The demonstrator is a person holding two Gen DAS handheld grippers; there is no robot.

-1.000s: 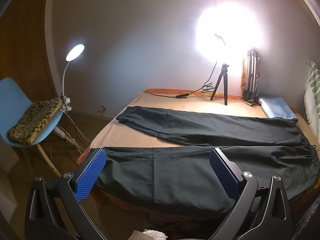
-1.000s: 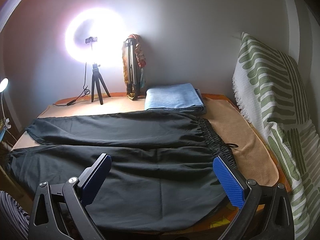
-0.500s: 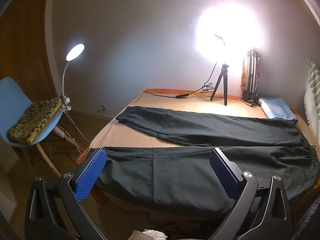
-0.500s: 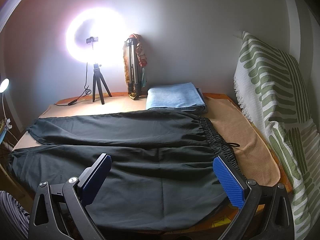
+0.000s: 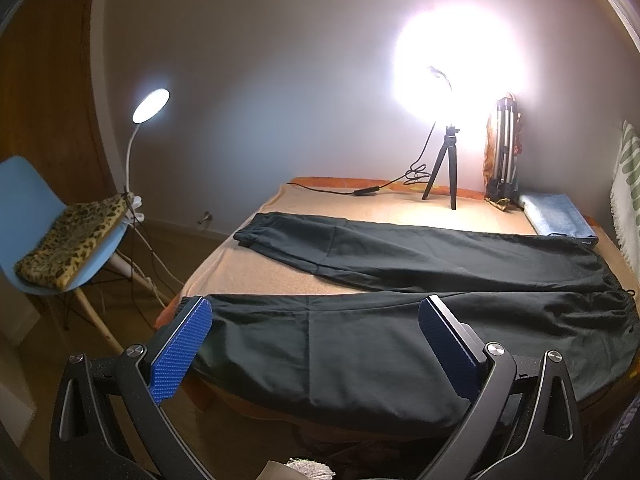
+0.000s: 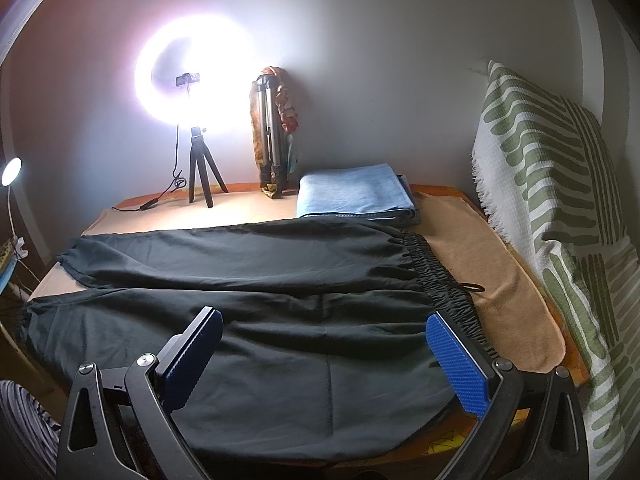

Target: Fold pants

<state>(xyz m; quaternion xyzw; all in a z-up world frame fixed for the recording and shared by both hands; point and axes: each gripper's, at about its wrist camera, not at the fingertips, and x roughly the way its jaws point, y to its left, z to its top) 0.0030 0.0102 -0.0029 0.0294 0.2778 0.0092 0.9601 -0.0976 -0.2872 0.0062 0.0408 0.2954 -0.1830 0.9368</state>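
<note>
Dark pants [image 5: 400,280] [image 6: 280,304] lie flat on the tan-covered bed [image 5: 248,264], legs spread apart toward the left, the gathered waistband [image 6: 444,284] at the right. The near leg hangs a little over the front edge. My left gripper [image 5: 316,320] hovers open above the near leg's lower part, nothing between its blue pads [image 5: 180,348]. My right gripper [image 6: 324,332] is open too, held above the hip area close to the waistband, its right pad [image 6: 460,360] just short of the elastic.
A lit ring light on a small tripod [image 5: 444,168] [image 6: 200,172], a folded silver tripod [image 6: 268,140] and folded blue jeans [image 6: 352,192] stand at the back. A green-striped white blanket [image 6: 560,220] is at right. A blue chair [image 5: 36,216] with a leopard cushion and a lamp [image 5: 150,100] stand left.
The right wrist view has shifted slightly, with the bed sliding a little rightward in frame. The left view and the pants look the same; both grippers stay open.
</note>
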